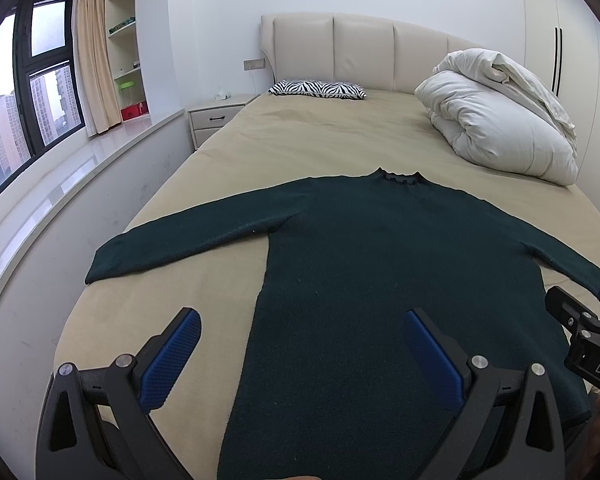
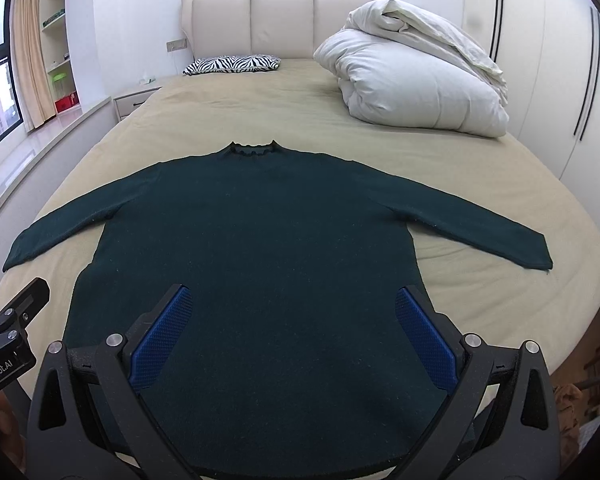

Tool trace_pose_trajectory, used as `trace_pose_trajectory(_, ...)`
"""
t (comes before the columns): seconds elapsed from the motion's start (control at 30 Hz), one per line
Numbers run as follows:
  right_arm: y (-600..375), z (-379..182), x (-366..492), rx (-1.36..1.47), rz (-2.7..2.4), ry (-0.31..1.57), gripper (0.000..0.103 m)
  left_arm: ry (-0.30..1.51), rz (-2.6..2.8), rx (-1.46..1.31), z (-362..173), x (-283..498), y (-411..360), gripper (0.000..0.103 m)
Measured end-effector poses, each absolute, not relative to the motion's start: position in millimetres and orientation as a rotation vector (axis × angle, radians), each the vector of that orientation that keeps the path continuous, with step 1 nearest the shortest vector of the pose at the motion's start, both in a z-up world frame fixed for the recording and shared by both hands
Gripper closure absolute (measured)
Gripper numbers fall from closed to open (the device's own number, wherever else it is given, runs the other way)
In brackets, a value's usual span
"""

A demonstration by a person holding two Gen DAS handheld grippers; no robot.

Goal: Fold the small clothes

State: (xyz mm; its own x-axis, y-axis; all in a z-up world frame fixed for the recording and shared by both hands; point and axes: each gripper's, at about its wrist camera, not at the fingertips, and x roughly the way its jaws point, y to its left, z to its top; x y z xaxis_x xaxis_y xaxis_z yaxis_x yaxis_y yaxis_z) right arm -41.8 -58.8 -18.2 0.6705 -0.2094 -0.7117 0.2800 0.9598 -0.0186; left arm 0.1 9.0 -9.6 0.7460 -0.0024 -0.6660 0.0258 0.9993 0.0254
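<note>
Bedroom of a home, in a high-rise flat. A wide bed (image 2: pixel 300 120) with a tan sheet and a padded cream headboard (image 2: pixel 252 20) fills the room. On it lie a zebra-striped pillow (image 2: pixel 232 64) and a bundled white duvet (image 2: pixel 412 76). A white nightstand (image 1: pixel 216 118) with drawers stands beside the bed, below a wall socket (image 1: pixel 254 65). A dark-framed window (image 1: pixel 28 92) with a beige curtain (image 1: pixel 92 52) looks out on tower blocks. Open wall shelves (image 1: pixel 126 40) hold small household items; a white built-in wardrobe (image 2: pixel 560 60) lines the opposite side.
</note>
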Motion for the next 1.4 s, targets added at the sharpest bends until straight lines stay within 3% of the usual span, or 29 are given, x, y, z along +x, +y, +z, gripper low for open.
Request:
trace_pose_trajectory(0.4, -111, -28, -38, 0.224, -0.289, 0.777, 0.000, 0.850, -0.105, -0.038, -35, 11, 6, 0.000)
trace_pose_trajectory(0.73, -377, -87, -81, 0.824, -0.532, 0.646, 0.003, 0.970, -0.183, -0.047, -57, 21, -15, 0.000)
trace_pose_trajectory(0.97, -515, -165, -119, 1.155, -0.669, 0.595, 0.022, 0.967, -0.221, 0.049, -67, 23, -45, 0.000)
trace_pose_trajectory(1.17, -561, -176, -100, 1.163, -0.641, 0.515, 0.033, 1.037, -0.303, 0.050, -80, 31, -61, 0.000)
trace_pose_trajectory(1.23, -577, -183, -89, 1.192, -0.624, 0.513, 0.044, 1.057, -0.288, 0.079, -84, 33, -65, 0.000)
trace_pose_trajectory(1.3, -583, -184, -78, 1.196, -0.625, 0.516, 0.066, 1.074, -0.301, 0.055, -88, 36, -64, 0.000)
trace_pose_trajectory(1.4, -594, -181, -66, 1.164, -0.642, 0.542, 0.087, 1.053, -0.340, -0.017, -90, 39, -55, 0.000)
